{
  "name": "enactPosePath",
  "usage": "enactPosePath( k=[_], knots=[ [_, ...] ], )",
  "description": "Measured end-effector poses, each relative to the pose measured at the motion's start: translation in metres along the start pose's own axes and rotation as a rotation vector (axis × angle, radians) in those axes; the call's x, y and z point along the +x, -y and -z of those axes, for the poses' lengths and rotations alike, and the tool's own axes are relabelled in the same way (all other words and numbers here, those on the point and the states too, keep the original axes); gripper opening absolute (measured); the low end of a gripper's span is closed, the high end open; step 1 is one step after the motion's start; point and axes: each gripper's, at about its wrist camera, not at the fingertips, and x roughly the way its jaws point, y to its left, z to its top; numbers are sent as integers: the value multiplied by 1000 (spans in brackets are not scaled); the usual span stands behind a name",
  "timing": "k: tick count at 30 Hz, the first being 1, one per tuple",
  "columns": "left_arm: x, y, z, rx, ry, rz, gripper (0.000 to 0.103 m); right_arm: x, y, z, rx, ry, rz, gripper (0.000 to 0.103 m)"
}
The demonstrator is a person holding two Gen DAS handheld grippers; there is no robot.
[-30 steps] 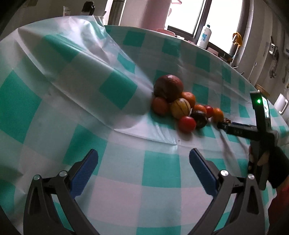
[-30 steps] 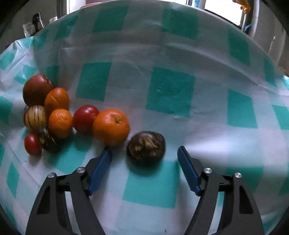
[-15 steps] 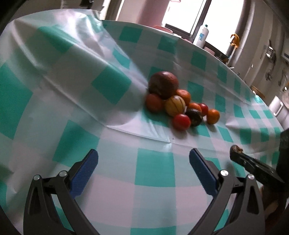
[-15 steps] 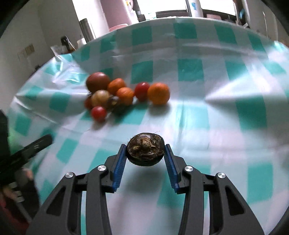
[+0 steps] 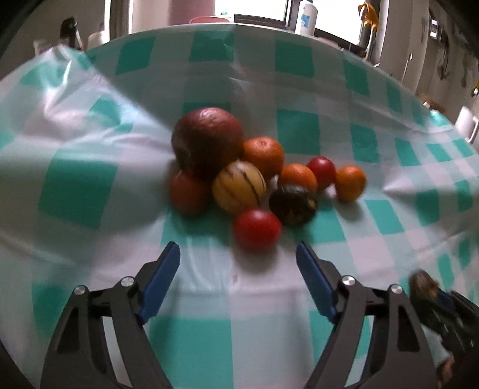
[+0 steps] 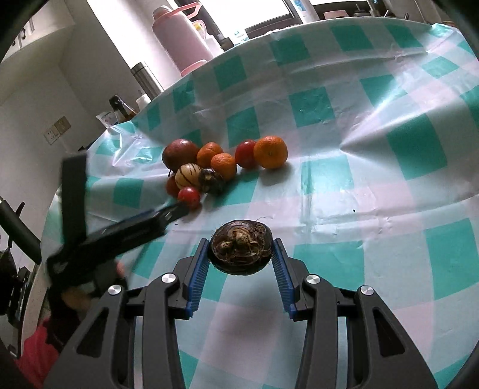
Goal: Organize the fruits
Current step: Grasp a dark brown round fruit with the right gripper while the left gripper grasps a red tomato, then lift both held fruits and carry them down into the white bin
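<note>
A heap of fruit lies on the green-checked tablecloth (image 5: 89, 185): a big dark red fruit (image 5: 206, 139), a striped yellow fruit (image 5: 239, 187), oranges (image 5: 263, 155), a dark round fruit (image 5: 293, 204) and a red tomato (image 5: 257, 229). My left gripper (image 5: 238, 260) is open, its tips just short of the red tomato. My right gripper (image 6: 241, 254) is shut on a dark brown hairy fruit (image 6: 241, 250) and holds it above the cloth, in front of the heap (image 6: 209, 170). The left gripper shows in the right wrist view (image 6: 179, 211), beside the red tomato (image 6: 189, 196).
A pink flask (image 6: 182, 39), a steel bottle (image 6: 146, 77) and small bottles stand behind the table's far edge. A white bottle (image 5: 306, 15) stands by the window. The cloth is wrinkled with raised folds (image 6: 368, 119). Bare cloth lies right of the heap.
My right gripper closed on the dark brown fruit, lifted it and pulled back from the heap. My left gripper moved forward to just short of the red tomato.
</note>
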Motion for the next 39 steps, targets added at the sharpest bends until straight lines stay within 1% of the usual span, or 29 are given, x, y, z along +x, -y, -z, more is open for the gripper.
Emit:
enactPosePath(
  k=[1, 2, 4, 5, 6, 7, 8, 9, 13, 16, 19, 24, 26, 28, 31, 35, 37, 39],
  knots=[
    [7, 2, -5, 10, -16, 0, 77, 0, 0, 0, 0, -1, 1, 43],
    [12, 3, -8, 18, -29, 1, 72, 1, 2, 0, 2, -2, 0, 43],
    [21, 5, -13, 31, -50, 11, 67, 1, 2, 0, 2, -2, -1, 43],
    [25, 5, -15, 35, -59, 23, 61, 1, 2, 0, 3, -2, -1, 43],
    [26, 6, -15, 43, -60, 23, 58, 1, 2, 0, 3, 0, -2, 43],
    [25, 7, -14, 57, -57, 35, 48, 0, 3, 1, 5, 3, -3, 43],
    [23, 7, -12, 67, -55, 64, 37, 0, 3, 1, 5, 5, -5, 43],
    [21, 6, -10, 68, -52, 70, 37, 0, 3, 1, 5, 7, -6, 43],
    [-9, -4, 3, 60, 20, 72, 36, -1, 4, 2, 8, 16, -12, 43],
    [-31, -12, 14, 20, 64, 91, 36, -1, 5, 2, 12, 20, -15, 43],
    [-43, -24, 31, -23, 70, 114, 36, -1, 5, 2, 14, 22, -15, 43],
    [-59, -33, 39, -69, 94, 130, 37, -3, 5, 2, 18, 23, -5, 43],
    [-68, -39, 44, -78, 109, 128, 37, -5, 5, 3, 26, 29, 12, 43],
    [-77, -42, 47, -85, 123, 126, 37, -6, 3, 8, 44, 17, 38, 43],
    [-93, -49, 60, -95, 158, 101, 37, -11, -11, 21, 34, 10, 56, 43],
    [-105, -61, 78, -118, 159, 91, 37, -16, -43, 40, -61, -1, 103, 43],
    [-112, -65, 84, -123, 166, 99, 37, -17, -53, 46, -85, -10, 97, 43],
    [-120, -64, 89, -108, 178, 90, 37, -18, -62, 53, -98, -20, 85, 43]
  ],
)
